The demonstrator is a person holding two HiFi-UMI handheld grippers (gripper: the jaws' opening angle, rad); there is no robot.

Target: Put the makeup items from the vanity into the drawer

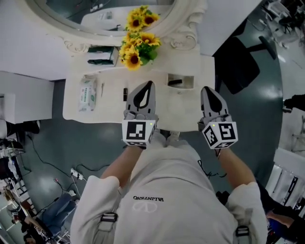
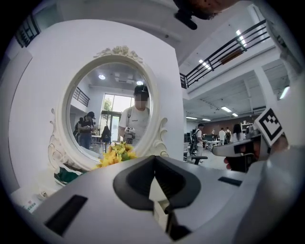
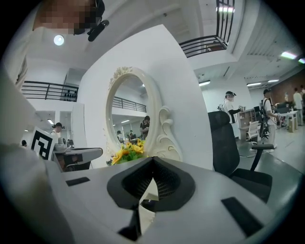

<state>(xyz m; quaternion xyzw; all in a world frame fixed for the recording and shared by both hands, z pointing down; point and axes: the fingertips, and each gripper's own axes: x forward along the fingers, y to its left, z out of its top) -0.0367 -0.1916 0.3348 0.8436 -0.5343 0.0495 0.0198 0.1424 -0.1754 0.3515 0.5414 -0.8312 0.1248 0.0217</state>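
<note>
Shirt (image 1: 162,190) of the person fills the near field, with both grippers held over the front edge of the vanity (image 1: 109,109), neither touching it. Left to right on the top: a wipes pack (image 1: 88,93) by the left edge, a thin stick (image 1: 102,89) just beside it, and a small dark tube (image 1: 125,94) nearer the middle. A green box (image 1: 101,55) and sunflowers (image 1: 137,45) sit along the back edge under the mirror (image 1: 62,14). Left gripper (image 1: 150,84): jaws together, nothing between them. Past it, toward the right edge, is an open recess (image 1: 189,76) with one dark item (image 1: 175,82) inside; it may be the drawer, but I cannot confirm that. Right gripper (image 1: 208,89): jaws together, empty. Judgement: early stage. At most one item is stowed, the stick and tube are left on the top, and nothing is in hand.
</note>
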